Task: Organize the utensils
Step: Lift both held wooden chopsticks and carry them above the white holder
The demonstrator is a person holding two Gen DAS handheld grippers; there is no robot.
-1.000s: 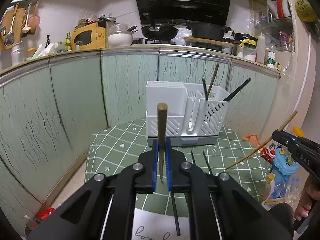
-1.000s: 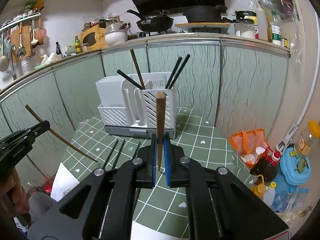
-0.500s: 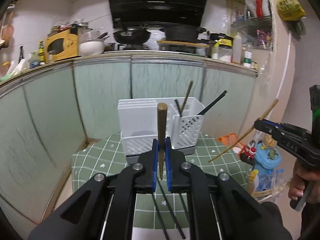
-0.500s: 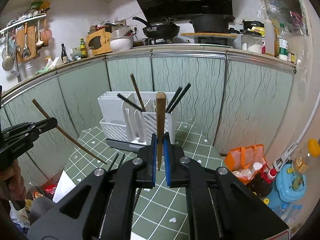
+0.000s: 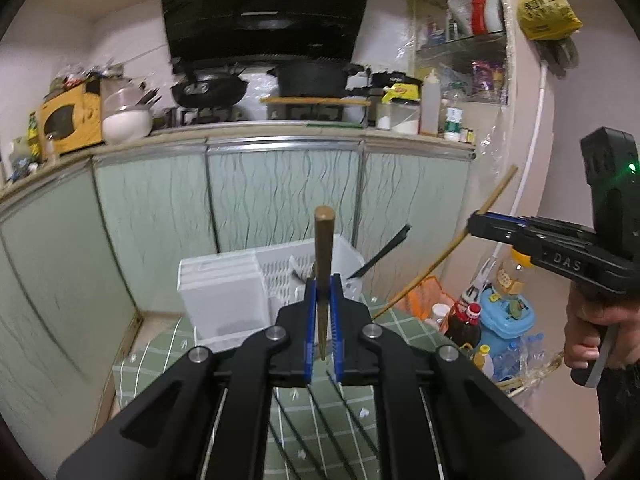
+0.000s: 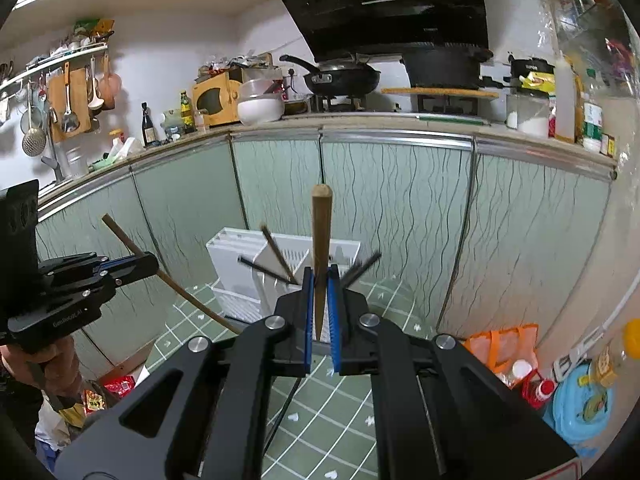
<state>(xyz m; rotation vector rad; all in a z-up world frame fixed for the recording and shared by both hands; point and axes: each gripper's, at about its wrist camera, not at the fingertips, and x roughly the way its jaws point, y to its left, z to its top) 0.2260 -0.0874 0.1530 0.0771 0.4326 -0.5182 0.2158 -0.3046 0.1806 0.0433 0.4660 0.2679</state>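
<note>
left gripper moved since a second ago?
Yes. The left gripper, shut on a wooden chopstick, has risen: the white utensil rack and green checked tablecloth sit lower in the left wrist view.

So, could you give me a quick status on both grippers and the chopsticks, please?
Left gripper shut on a wooden chopstick. Right gripper shut on another wooden chopstick. White utensil holder ahead, chopsticks already inside. Nothing in the way.

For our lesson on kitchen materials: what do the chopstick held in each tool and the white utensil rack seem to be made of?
Chopstick in the left tool: brown chopstick, probably wood or bamboo, matte. The right tool holds a matching chopstick. White utensil rack: apparently moulded plastic, with a smooth, even white surface and slotted walls.
</note>
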